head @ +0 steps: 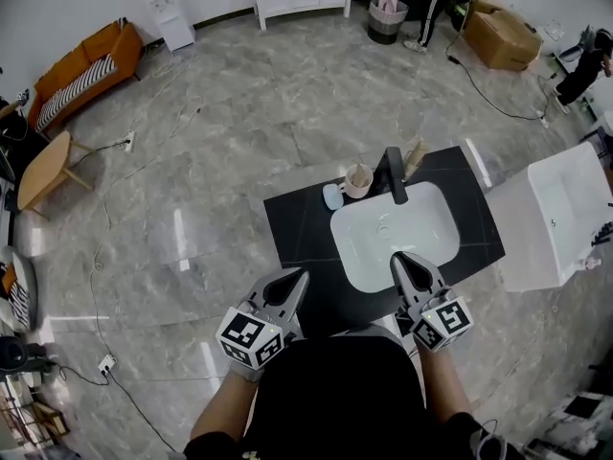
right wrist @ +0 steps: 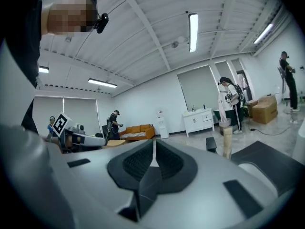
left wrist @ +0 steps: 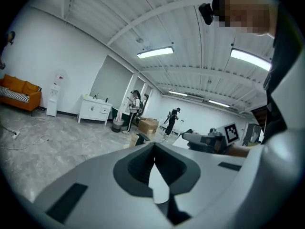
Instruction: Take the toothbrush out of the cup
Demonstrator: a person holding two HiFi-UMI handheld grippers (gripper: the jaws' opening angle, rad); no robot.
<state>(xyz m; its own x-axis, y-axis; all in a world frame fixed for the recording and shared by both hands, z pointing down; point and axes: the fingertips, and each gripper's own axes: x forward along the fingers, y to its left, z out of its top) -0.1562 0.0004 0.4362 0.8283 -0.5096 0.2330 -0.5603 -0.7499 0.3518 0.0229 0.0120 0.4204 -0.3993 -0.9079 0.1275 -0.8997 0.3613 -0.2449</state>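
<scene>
A beige cup (head: 358, 180) stands on the black counter (head: 299, 220) behind the white sink (head: 407, 228), left of the black tap (head: 395, 174). A smaller pale blue cup (head: 332, 196) sits beside it. Whether a toothbrush is in the cup is too small to tell. My left gripper (head: 299, 275) is at the counter's near edge, shut and empty; its jaws meet in the left gripper view (left wrist: 153, 146). My right gripper (head: 399, 259) hovers over the sink's near rim, also shut with nothing in it (right wrist: 154, 142). Both are well short of the cup.
A tall beige object (head: 414, 157) stands right of the tap. A white cabinet (head: 556, 220) flanks the counter on the right. An orange sofa (head: 84, 71), a wooden table (head: 42, 171), a cardboard box (head: 502, 33) and floor cables lie farther off. People stand at the back.
</scene>
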